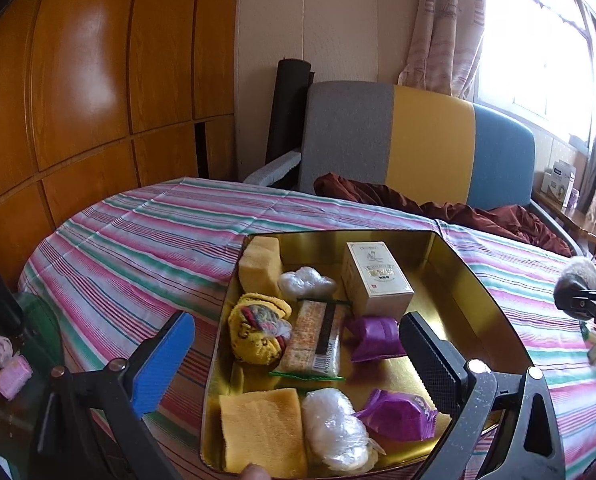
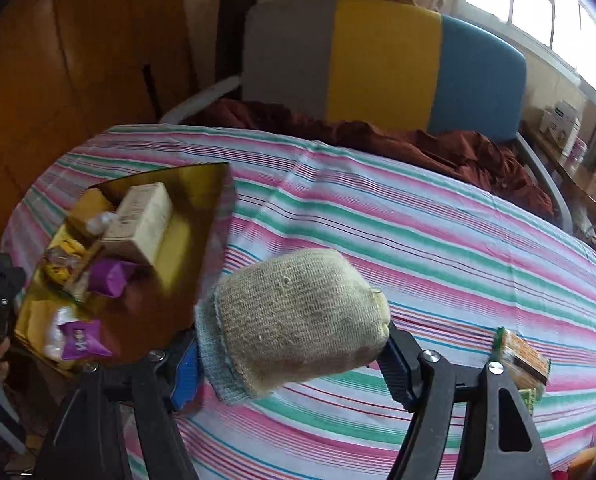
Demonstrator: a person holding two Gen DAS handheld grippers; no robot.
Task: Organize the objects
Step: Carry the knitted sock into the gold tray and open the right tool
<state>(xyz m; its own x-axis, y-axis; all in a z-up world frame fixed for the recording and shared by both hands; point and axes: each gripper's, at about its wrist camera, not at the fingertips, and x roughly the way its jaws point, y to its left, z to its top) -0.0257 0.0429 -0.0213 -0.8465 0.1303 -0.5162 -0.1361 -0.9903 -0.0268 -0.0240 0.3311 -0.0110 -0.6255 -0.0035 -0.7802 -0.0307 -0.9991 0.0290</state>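
Observation:
A gold metal tray (image 1: 457,292) sits on the striped table and holds yellow sponges, a cream box (image 1: 375,278), a cracker pack (image 1: 315,336), purple packets, plastic-wrapped lumps and a yellow rolled sock. My left gripper (image 1: 294,356) is open, its fingers spread over the tray's near part. My right gripper (image 2: 292,354) is shut on a beige rolled sock (image 2: 298,316) and holds it above the table, right of the tray (image 2: 206,184). That sock also shows at the right edge of the left wrist view (image 1: 577,276).
A cracker pack (image 2: 519,354) and a small green packet lie on the striped tablecloth (image 2: 417,232) at the right. A grey-yellow-blue sofa (image 1: 417,144) with a maroon cloth stands behind the table. An orange and pink rolls (image 1: 2,364) lie at the far left.

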